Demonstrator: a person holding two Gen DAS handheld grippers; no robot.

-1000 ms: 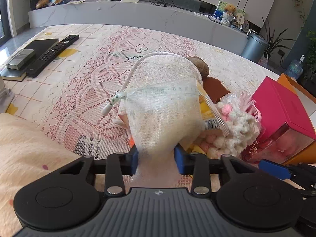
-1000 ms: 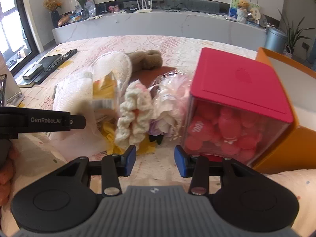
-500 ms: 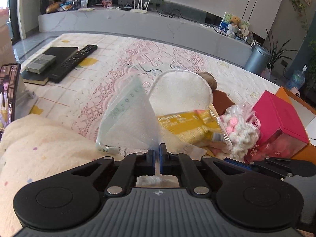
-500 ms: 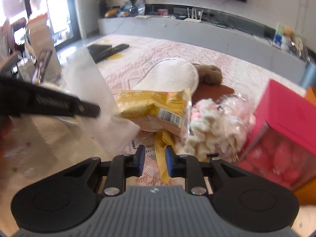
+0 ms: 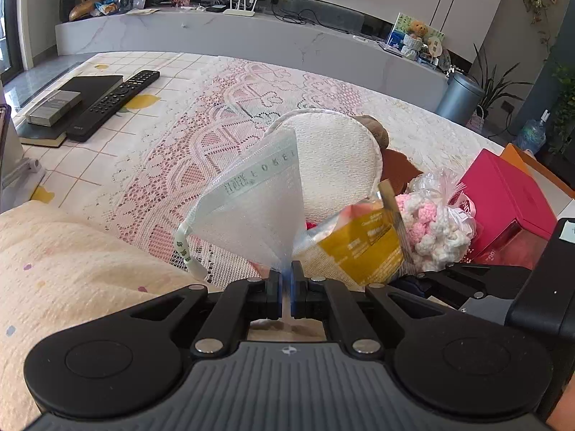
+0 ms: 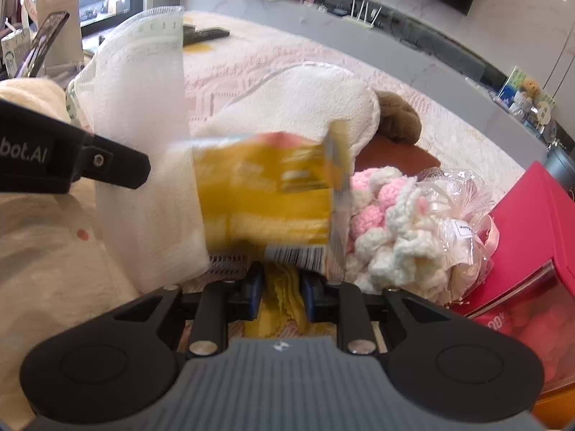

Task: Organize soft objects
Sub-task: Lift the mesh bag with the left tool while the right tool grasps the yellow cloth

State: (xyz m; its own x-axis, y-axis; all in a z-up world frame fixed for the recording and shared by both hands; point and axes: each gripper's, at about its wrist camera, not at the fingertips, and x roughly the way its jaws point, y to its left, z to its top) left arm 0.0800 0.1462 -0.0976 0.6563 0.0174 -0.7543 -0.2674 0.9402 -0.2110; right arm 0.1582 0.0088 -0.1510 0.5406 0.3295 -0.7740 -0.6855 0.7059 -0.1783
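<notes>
Mesh bag (image 5: pixel 255 212) clamped in left tongs (image 5: pixel 285 282); yellow packet (image 6: pixel 266 197) clamped in right tongs (image 6: pixel 280 289).

The left gripper's arm (image 6: pixel 72 158) is showing "bot.AI". The mesh bag's band (image 5: pixel 262 174) is reading "LOKE". The red box (image 6: pixel 503 319) is showing "00".

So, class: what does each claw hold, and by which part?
Left claw: white mesh bag, by its bottom corner. Right claw: yellow cloth, by a bunched fold.
</notes>
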